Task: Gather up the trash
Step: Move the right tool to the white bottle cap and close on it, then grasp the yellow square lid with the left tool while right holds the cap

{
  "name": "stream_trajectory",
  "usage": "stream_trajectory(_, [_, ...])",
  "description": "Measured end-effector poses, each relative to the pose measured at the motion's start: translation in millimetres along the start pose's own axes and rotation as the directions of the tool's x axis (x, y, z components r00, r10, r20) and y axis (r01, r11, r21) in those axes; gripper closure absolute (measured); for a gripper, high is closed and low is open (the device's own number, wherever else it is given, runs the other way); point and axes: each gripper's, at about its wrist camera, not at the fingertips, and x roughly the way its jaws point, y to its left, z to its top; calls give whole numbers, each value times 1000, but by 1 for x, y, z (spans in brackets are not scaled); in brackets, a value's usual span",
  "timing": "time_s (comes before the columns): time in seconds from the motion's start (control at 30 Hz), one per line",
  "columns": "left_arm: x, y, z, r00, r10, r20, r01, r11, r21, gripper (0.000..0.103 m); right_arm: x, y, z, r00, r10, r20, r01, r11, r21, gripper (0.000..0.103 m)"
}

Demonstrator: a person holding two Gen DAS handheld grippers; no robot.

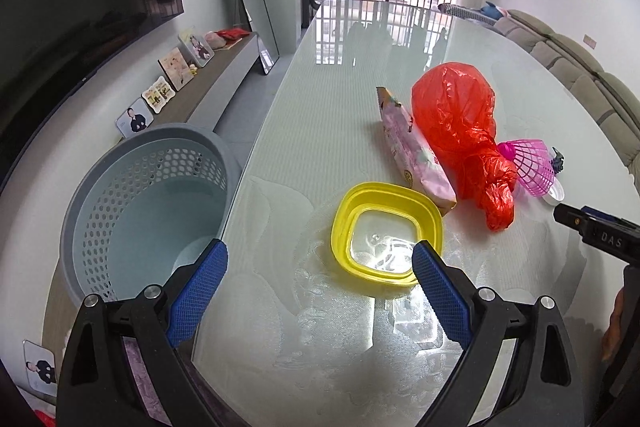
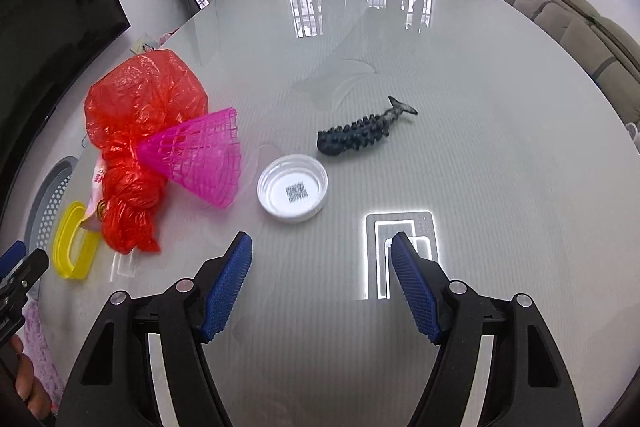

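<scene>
Apparently, with the left claw (image 1: 320, 259) spread before the yellow lid (image 1: 386, 233) on the desk (image 1: 320, 107) and the right claw (image 2: 321, 247) spread empty, gripping the lid's raised rim would suit dropping it into the basket (image 1: 148, 203).

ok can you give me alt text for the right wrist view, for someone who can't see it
The open right gripper hovers over a glossy table, empty, aimed toward a white bottle cap. Left of the cap lie a pink plastic shuttlecock against a knotted red plastic bag and a yellow lid; a dark fish-shaped toy lies beyond.
</scene>
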Motion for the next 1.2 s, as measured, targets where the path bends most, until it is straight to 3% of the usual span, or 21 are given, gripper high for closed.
stream_trajectory(0.23, [1,-7,0,1000,9,-2,-9,1000,5,11,11,16,12,1000,-27,8,27,996,-84,35])
stream_trajectory(0.43, [0,-10,0,1000,8,-4,-8,1000,13,11,15,23,17,999,-36,26,39,992,-116,50])
stream_trajectory(0.53, [0,-11,0,1000,9,-4,-9,1000,16,11,14,27,16,999,-31,33,36,990,-134,64])
stream_trajectory(0.77, [0,-15,-2,1000,2,-12,-2,1000,19,11,3,19,9,999,9,38,-6,996,-85,64])
stream_trajectory(1.2, [15,-39,-7,998,-33,-47,37,997,71,11,-47,2,-39,994,79,75,-80,997,14,64])
